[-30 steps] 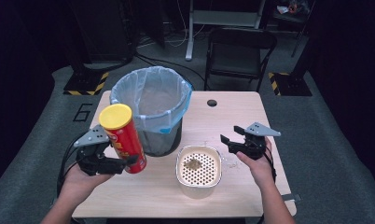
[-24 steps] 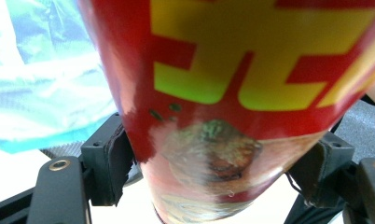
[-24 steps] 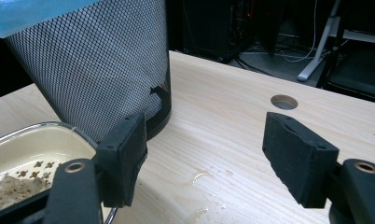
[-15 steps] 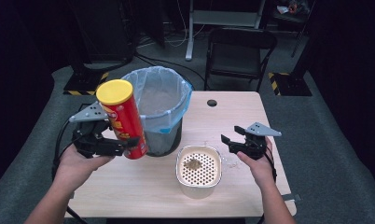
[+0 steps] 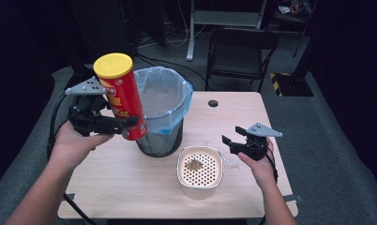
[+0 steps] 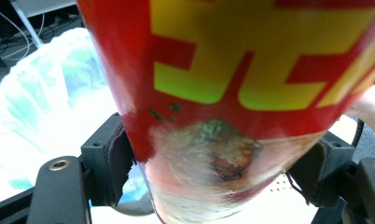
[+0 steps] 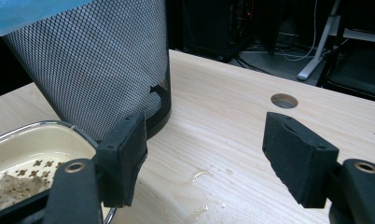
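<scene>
Standing at the centre of the high view is a pale wooden table, rectangular, with a round cable hole near its far edge. A dark folding chair stands on the floor beyond it.

On the table's far-left half sits a black mesh waste bin, lined with a light blue plastic bag folded over the rim. In the right gripper view the bin's mesh wall rises upright, close ahead on the left.

Held above the table, at the bin's left side and overlapping its rim in the high view, is a red crisp tube with a yellow lid; it leans slightly, lid uppermost. The left gripper has its jaws clamped on the tube's lower part; in the left gripper view the pads press both sides of the tube.

Just in front of the bin rests a cream perforated strainer dish, carrying a small brown clump of residue.

The right gripper is low over the table's right side, just beside the dish, jaws standing moderately apart with nothing between them.

Small wet spots lie on the table ahead of those jaws
</scene>
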`<action>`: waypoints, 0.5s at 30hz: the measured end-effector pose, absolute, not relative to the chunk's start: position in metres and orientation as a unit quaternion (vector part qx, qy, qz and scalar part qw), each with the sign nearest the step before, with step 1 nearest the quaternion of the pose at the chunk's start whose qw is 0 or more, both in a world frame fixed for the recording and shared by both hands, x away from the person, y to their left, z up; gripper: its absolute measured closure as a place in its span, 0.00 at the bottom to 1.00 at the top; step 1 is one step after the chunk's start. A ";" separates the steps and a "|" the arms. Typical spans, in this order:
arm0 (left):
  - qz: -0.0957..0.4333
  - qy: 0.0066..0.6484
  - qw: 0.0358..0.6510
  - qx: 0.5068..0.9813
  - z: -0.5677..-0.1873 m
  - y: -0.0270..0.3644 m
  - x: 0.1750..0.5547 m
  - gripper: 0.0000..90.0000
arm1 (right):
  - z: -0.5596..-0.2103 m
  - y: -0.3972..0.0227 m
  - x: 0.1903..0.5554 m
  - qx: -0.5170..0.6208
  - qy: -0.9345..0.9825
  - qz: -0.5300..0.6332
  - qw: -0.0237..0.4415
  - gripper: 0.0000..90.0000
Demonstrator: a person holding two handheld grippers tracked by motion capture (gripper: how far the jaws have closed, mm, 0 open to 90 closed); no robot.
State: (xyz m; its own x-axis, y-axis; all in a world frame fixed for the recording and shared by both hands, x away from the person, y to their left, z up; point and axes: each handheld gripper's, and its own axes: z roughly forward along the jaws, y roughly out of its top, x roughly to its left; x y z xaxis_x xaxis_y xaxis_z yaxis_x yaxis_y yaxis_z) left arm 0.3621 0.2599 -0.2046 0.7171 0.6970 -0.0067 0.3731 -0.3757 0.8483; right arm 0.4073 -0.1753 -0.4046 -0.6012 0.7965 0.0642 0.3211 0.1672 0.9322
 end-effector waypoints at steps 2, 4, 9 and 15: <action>0.181 0.331 0.451 0.809 -0.199 0.260 0.369 0.27 | -0.405 -0.175 0.407 0.382 0.730 0.518 0.229 0.33; 0.179 0.330 0.455 0.807 -0.196 0.261 0.375 0.27 | -0.405 -0.174 0.408 0.382 0.731 0.518 0.229 0.33; 0.169 0.328 0.462 0.806 -0.192 0.257 0.395 0.27 | -0.406 -0.173 0.407 0.385 0.731 0.517 0.226 0.33; 0.168 0.341 0.462 0.802 -0.198 0.250 0.424 0.27 | -0.406 -0.171 0.408 0.379 0.733 0.516 0.228 0.33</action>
